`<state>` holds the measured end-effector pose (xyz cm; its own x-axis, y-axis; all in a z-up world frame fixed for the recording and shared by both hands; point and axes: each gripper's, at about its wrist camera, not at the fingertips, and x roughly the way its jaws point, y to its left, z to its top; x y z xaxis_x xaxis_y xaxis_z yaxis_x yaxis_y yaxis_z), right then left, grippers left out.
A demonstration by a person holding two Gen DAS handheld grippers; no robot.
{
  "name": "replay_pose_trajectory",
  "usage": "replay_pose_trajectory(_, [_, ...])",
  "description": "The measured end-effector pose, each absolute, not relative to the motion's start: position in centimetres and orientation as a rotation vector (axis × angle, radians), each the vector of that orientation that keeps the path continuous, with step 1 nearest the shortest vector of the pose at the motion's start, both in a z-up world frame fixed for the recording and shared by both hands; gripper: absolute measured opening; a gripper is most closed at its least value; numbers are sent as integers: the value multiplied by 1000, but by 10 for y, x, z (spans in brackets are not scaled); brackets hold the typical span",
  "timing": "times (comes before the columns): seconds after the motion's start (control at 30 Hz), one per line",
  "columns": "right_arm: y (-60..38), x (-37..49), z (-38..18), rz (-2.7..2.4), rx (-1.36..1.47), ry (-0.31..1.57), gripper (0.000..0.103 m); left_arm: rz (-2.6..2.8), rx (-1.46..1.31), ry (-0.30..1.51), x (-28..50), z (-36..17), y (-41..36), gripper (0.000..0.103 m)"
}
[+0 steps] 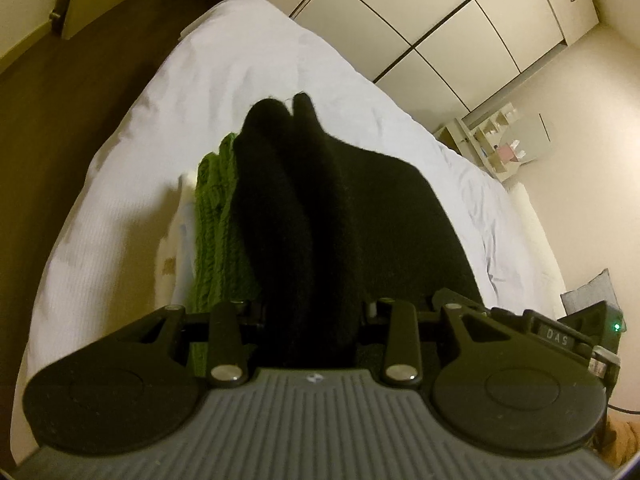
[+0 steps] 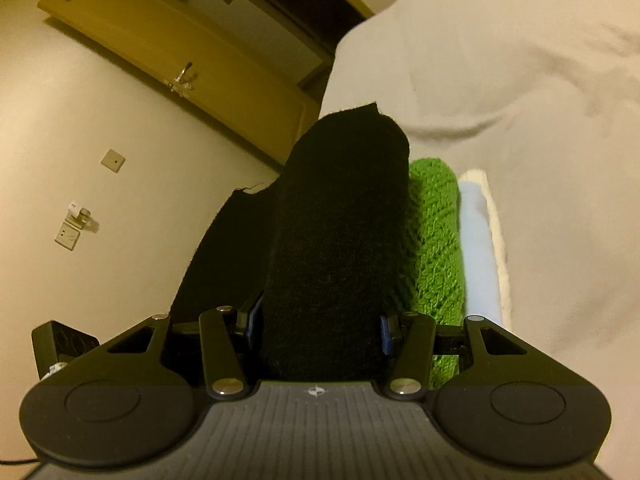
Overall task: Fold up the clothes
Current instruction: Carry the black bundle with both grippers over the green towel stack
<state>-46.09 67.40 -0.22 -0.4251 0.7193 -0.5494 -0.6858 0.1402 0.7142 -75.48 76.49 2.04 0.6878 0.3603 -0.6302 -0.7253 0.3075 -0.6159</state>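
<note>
A black garment (image 1: 320, 208) of thick, fuzzy fabric is held up over the white bed (image 1: 132, 184), and everything else is placed here in relation to it. In the left wrist view, a bunched fold of it is gripped by the left gripper (image 1: 312, 320), the fabric filling the gap between the jaws and hiding the fingertips. In the right wrist view, another thick roll of the same black garment (image 2: 336, 240) is clamped by the right gripper (image 2: 320, 328), the blue pads (image 2: 385, 334) being pressed against both its sides. Just beside the black garment, a folded green knit (image 2: 434, 240) is seen, touching it along one edge. On the far side of the knit from the black garment, a pale blue folded cloth (image 2: 478, 240) and a cream one (image 2: 500, 248) are stacked on the bed. Beyond the black garment, wardrobe doors (image 1: 440, 24) are visible in the left view and a wooden door (image 2: 192, 60) in the right.
</note>
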Motion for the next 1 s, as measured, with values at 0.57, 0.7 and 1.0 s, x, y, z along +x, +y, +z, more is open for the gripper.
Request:
replay_pose_trajectory(0.57, [685, -478, 76, 1507, -339, 931, 52, 1015, -766, 545, -752, 108, 730, 17])
replay_pose_trajectory(0.7, [698, -499, 82, 1543, -451, 869, 36, 987, -635, 597, -722, 115, 740, 12])
replay_pose_trajectory(1.0, [713, -522, 61, 1534, -598, 858, 36, 993, -678, 724, -713, 59, 772, 11])
